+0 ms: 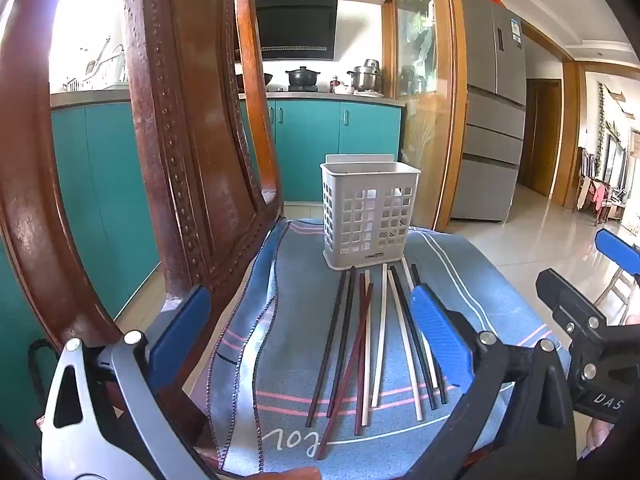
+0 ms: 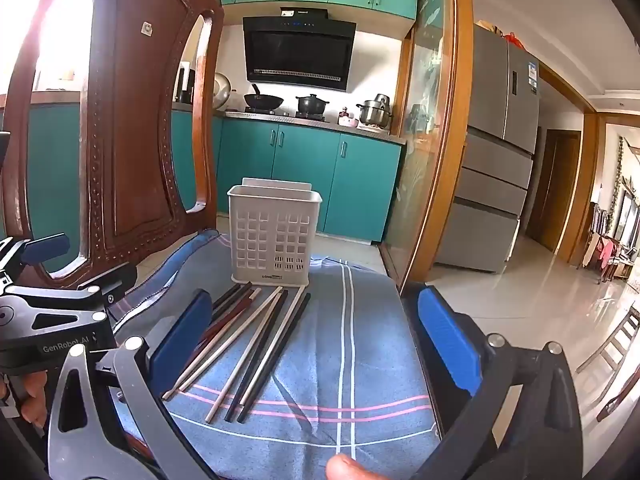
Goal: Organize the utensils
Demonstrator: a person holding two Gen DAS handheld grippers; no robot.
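Observation:
Several chopsticks, black, dark red and cream, lie fanned out on a blue cloth over a chair seat. A white perforated utensil holder stands upright just beyond their far tips. My left gripper hovers open above the near ends, nothing between its blue pads. In the right wrist view the same chopsticks lie left of centre before the holder. My right gripper is open and empty above the cloth, to the right of the sticks.
The carved wooden chair back rises close on the left. The seat's right edge drops to a tiled floor. Teal kitchen cabinets and a grey fridge stand beyond. A fingertip shows at the bottom edge.

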